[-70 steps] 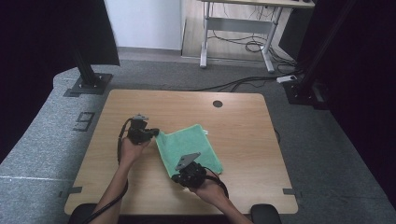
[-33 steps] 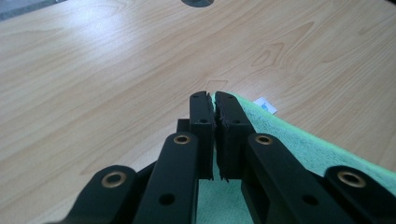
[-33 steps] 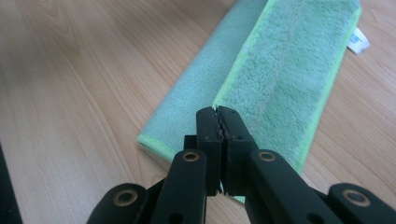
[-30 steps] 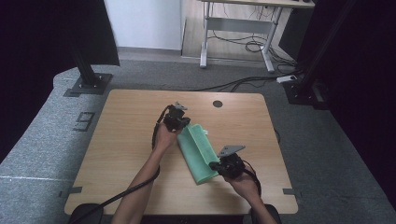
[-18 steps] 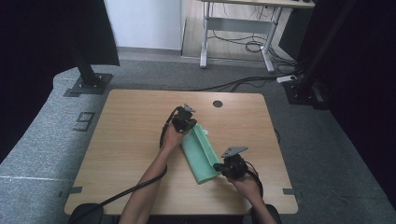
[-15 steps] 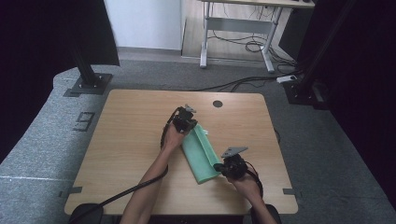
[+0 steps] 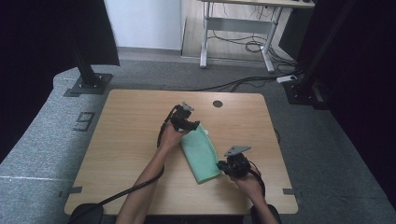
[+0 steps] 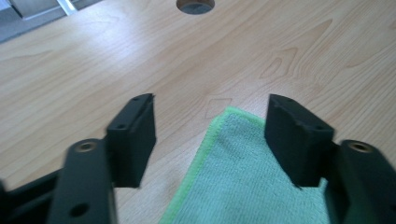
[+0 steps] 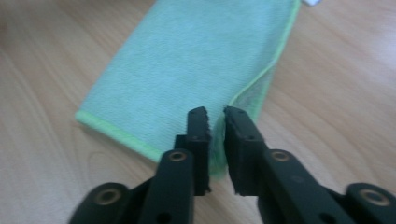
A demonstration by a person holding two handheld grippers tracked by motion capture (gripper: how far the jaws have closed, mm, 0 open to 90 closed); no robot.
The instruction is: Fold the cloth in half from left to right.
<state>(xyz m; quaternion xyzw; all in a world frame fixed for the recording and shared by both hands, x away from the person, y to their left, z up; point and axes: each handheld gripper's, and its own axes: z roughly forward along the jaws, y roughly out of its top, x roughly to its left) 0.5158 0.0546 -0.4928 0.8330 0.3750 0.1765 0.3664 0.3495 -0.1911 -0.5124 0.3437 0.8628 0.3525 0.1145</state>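
1. The green cloth (image 7: 200, 154) lies folded into a long strip at centre frame in the high view, flat on the wooden table (image 7: 126, 135), running from upper left to lower right.
2. My read: you're at the release after a fold.
3. Your left gripper (image 8: 210, 135) sits at the strip's upper end. Its jaws have just been opening and now stand wide, with the cloth corner lying flat between them and no pad pressing on it.
4. Your right gripper (image 9: 215, 122) is at the lower right end. Its jaws have just started to part; a narrow gap shows, and the cloth edge sits in it, apparently no longer pinched.
5. Next move probably calls for lifting both grippers clear without dragging the fold open.
6. Both forearms come in from the bottom edge, left reaching further up-frame, right tucked low.
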